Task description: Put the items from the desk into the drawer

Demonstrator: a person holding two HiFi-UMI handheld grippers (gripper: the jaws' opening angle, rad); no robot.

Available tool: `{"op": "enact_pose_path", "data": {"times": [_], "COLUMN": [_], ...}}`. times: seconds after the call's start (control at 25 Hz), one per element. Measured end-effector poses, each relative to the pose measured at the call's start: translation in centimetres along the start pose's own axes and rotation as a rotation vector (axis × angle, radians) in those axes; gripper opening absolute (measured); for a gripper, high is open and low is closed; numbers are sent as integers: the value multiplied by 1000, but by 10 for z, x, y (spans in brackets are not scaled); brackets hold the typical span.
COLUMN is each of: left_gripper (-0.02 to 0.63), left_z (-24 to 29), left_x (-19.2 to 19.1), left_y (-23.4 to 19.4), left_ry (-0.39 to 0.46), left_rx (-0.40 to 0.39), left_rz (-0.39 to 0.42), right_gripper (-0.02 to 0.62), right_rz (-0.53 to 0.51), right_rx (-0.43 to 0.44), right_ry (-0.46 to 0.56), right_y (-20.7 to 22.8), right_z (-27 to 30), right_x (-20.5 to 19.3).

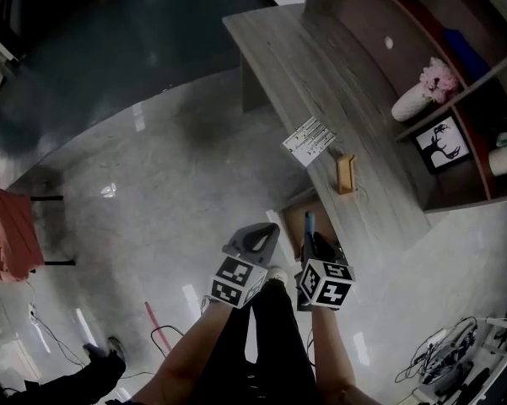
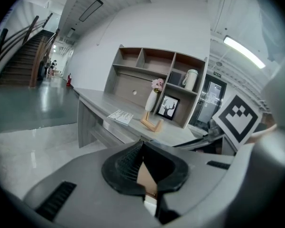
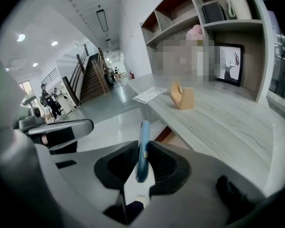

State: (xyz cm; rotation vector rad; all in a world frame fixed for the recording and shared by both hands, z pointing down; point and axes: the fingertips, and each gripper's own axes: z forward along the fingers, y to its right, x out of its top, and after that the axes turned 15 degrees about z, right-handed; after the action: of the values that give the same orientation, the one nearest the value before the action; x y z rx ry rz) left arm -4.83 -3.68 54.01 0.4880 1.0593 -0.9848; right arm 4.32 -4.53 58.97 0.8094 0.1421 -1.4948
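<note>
So the desk runs along the right side, with a shelf unit standing along its far edge. A vase stands on the desk right up against the shelves, and a framed picture is just beside it in a lower compartment. Out on the open top, a leaflet lies at the front edge with a small stand near it. The drawer sticks out below that edge. The left hand-held gripper is beside the drawer over the floor, and the right hand-held gripper is at the drawer with a slim item between its jaws.
</note>
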Motion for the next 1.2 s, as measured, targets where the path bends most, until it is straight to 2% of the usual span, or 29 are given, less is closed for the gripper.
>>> {"op": "enact_pose_path", "data": {"times": [0.56, 1.12, 1.16, 1.2], "left_gripper": [11, 11, 11, 11], "left_z": [36, 55, 55, 55], "left_x": [-68, -95, -95, -96], "left_y": [0, -8, -8, -7], "left_ry": [-53, -76, -77, -78], "left_rx": [-17, -25, -27, -28], "left_rz": [-36, -68, -72, -76], "right_gripper": [80, 84, 90, 125], "right_rz": [-32, -141, -150, -158], "right_rx": [-24, 7, 1, -6], "right_ry": [-116, -146, -138, -128], "right_y": [38, 48, 48, 48], "right_z": [57, 88, 89, 88], "right_x": [-52, -67, -66, -64]}}
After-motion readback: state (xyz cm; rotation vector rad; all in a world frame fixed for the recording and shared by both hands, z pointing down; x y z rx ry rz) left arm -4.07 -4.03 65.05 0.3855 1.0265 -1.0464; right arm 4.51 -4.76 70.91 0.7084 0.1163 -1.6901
